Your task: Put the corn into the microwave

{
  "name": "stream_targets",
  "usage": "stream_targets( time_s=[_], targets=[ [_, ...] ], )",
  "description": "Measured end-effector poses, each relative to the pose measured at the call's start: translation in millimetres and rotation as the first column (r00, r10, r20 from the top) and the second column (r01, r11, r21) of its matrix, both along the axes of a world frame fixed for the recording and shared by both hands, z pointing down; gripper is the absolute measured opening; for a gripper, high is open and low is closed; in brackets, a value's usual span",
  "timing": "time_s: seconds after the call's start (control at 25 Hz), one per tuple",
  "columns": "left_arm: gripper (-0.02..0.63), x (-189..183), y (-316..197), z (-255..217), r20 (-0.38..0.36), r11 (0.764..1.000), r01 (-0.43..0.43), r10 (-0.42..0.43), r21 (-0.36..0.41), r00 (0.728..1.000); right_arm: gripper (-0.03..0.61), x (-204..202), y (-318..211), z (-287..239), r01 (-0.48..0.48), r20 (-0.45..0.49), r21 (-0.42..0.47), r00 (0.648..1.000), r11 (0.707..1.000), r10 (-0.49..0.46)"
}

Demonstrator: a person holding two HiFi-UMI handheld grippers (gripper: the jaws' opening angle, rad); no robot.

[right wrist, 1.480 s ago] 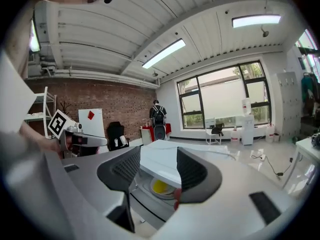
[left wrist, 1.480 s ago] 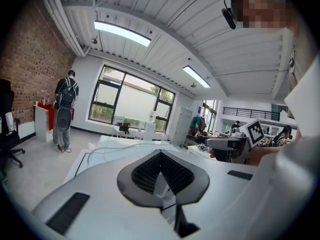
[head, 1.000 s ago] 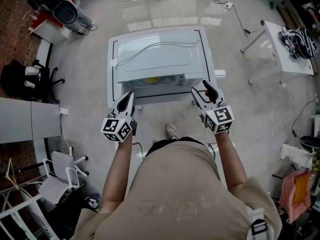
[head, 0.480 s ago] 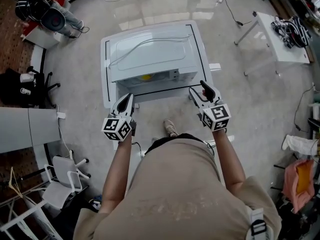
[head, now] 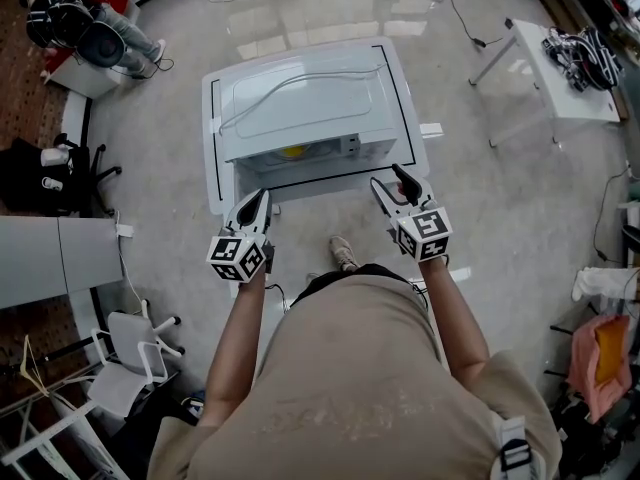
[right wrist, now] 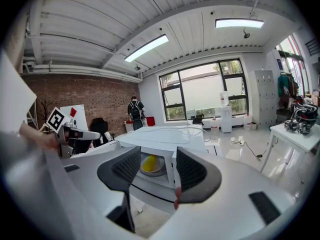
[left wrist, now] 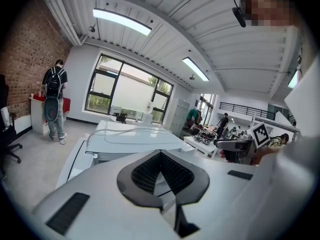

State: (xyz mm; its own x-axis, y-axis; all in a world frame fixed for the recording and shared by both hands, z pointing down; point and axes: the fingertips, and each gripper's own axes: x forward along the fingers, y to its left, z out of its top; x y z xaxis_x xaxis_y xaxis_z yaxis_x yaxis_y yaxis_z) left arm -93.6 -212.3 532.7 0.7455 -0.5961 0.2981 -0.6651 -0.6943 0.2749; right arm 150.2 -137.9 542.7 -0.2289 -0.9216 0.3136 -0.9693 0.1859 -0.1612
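The left gripper (head: 261, 194) sits lower centre-left in the head view, its jaws drawn together at the tips with nothing between them. The right gripper (head: 387, 176), just right of centre, has its jaws parted and empty. In the right gripper view the gap between its jaws frames the corn (right wrist: 150, 162). The corn lies on a grey plate (right wrist: 156, 172) inside the white microwave (head: 310, 103), seen through its open front. The microwave stands on a white table (head: 214, 183) in the upper centre of the head view, and both grippers are at the table's near edge.
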Motion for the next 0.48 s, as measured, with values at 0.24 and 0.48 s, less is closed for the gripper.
stream_targets(
  time_s=[0.24, 0.48],
  targets=[
    [0.002, -7.0, 2.5, -1.6, 0.004, 1.000, 0.001, -0.001, -0.003, 1.000, 0.218, -10.6, -0.5, 2.9, 0.010, -0.030, -0.018, 0.999, 1.000, -0.011],
    [0.002, -11.2, 1.2, -1.7, 0.002, 1.000, 0.005, -0.005, -0.004, 1.000, 0.124, -22.4, -4.7, -4.3, 0.038, -0.080, -0.004, 0.996, 0.999, -0.038]
  ],
)
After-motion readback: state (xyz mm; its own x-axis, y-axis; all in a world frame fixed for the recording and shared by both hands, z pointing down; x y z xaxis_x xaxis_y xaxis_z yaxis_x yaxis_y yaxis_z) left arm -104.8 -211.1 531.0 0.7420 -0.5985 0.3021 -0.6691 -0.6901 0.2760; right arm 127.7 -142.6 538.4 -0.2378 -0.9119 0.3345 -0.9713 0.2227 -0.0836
